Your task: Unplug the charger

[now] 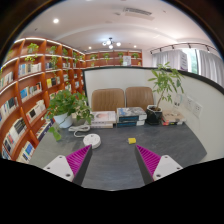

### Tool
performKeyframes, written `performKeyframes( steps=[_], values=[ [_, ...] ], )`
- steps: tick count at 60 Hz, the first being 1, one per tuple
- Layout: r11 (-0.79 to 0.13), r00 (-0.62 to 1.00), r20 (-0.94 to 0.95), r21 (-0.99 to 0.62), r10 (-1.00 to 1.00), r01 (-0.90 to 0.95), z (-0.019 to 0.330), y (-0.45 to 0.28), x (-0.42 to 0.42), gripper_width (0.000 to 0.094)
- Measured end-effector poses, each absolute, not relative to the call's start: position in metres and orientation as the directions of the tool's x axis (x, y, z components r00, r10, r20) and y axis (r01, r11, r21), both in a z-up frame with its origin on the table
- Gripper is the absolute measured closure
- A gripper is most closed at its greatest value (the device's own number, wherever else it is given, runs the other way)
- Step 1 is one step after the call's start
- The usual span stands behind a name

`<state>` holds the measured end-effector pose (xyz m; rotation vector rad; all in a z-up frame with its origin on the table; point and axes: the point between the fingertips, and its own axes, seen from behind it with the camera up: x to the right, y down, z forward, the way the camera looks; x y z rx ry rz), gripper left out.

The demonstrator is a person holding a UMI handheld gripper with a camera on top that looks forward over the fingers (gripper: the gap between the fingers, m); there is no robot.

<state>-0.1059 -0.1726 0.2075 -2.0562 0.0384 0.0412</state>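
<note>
My gripper (113, 160) is open and empty, its two fingers with magenta pads (77, 158) spread wide above a grey table (115, 165). A white round object with a cord, possibly the charger (92, 140), lies on the table just ahead of the left finger. A white block-shaped thing (79, 130) lies behind it near the plant. A small yellow item (131, 140) lies ahead of the right finger. Nothing stands between the fingers.
A leafy potted plant (67, 106) stands at the table's far left and a taller plant (163, 88) at the far right. Boxes and books (130, 117) lie along the far edge. Two brown chairs (108, 98) stand behind. Bookshelves (30, 85) line the left wall.
</note>
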Motion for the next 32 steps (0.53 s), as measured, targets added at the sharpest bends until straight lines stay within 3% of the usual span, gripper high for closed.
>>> performKeyframes(
  steps=[32],
  values=[
    [-0.466,0.999,-0.037,-0.884,-0.010,-0.038,0.199,-0.220,-0.127,0.0076]
  ],
)
